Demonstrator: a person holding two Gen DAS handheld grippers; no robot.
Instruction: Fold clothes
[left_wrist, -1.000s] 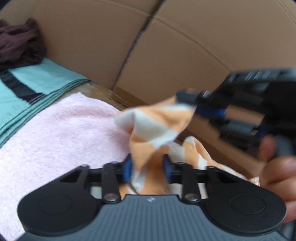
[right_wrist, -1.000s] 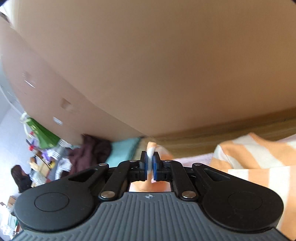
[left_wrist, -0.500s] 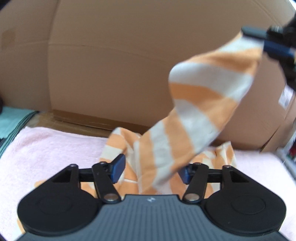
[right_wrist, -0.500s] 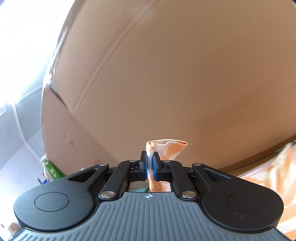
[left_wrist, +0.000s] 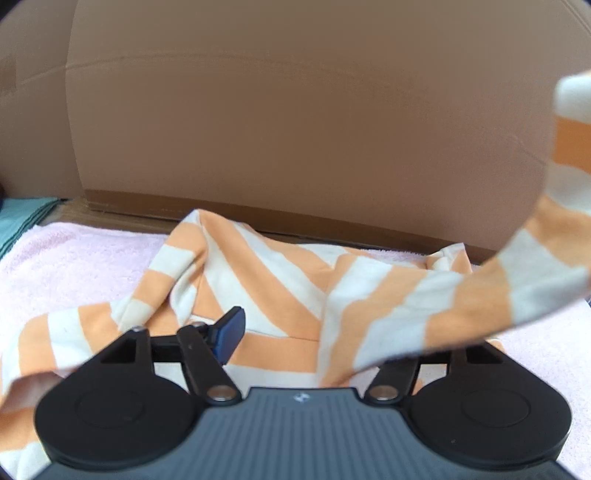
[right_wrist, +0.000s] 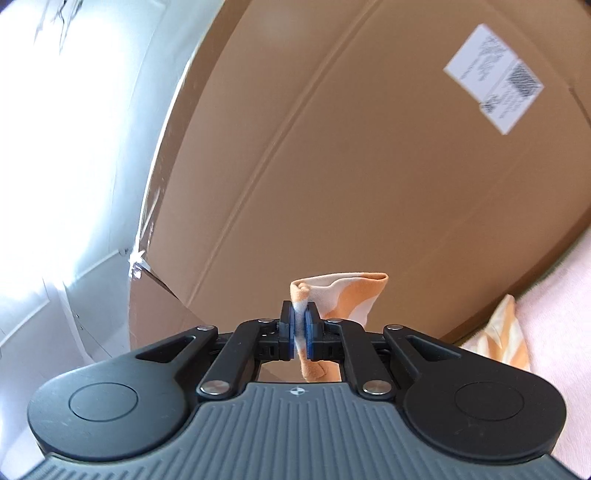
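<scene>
Right tool (right_wrist: 300, 332) is clenched on a corner of the striped shirt (left_wrist: 280, 280), lifting a band of it up and away to the right. Left tool (left_wrist: 314, 332) is opening, its pads off the cloth draped across it. Most of the shirt lies rumpled on the pink towel (left_wrist: 74, 258). This looks like spreading before folding; next, the left tool needs a fresh corner.

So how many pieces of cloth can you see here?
3: striped shirt on a pink towel, with a teal cloth at far left. More may be hidden.
</scene>
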